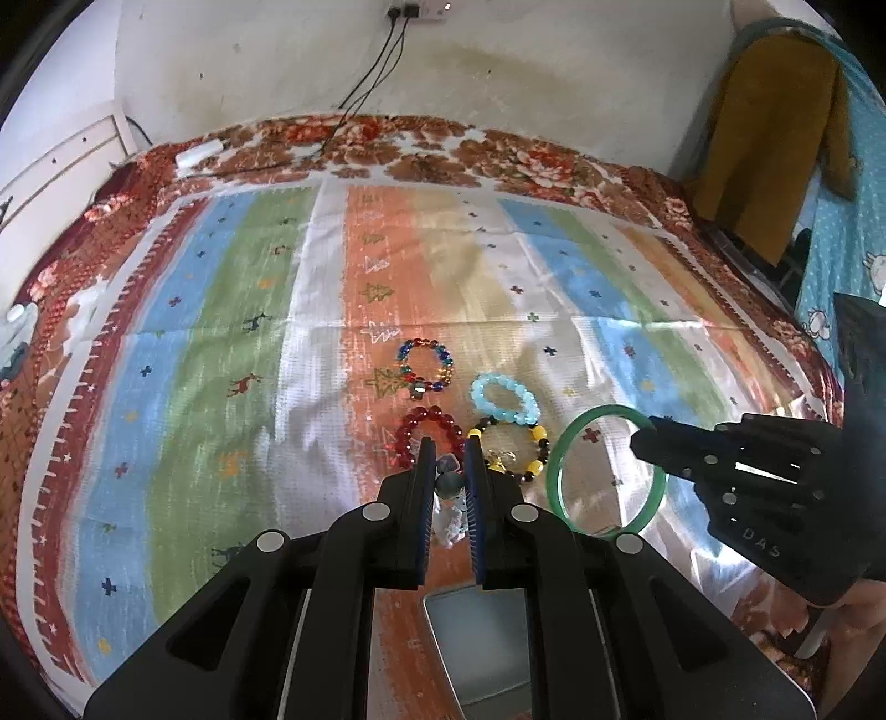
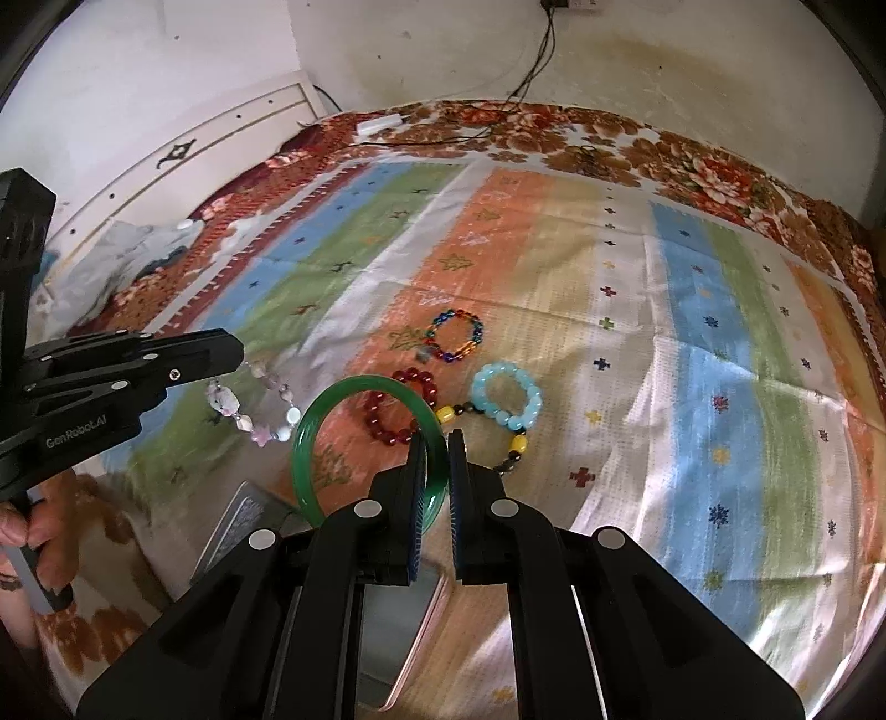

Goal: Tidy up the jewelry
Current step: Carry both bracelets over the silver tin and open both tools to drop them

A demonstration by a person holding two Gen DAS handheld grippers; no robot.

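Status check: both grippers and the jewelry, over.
Right gripper shut on green bangle, lifted. Left gripper shut on pale beaded bracelet. Four bracelets on cloth. Nothing blocking.

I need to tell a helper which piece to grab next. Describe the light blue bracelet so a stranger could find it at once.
On the striped cloth covering the bed, find the cluster of bead bracelets near the middle. The light blue bracelet lies at the cluster's right edge, beside the dark red bracelet and below the multicoloured bracelet. It alone has pale, milky aqua beads of one colour.

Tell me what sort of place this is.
Probably a bedroom: a bed under a floral blanket topped by a striped cloth, a white panelled headboard, and a wall socket with cables.
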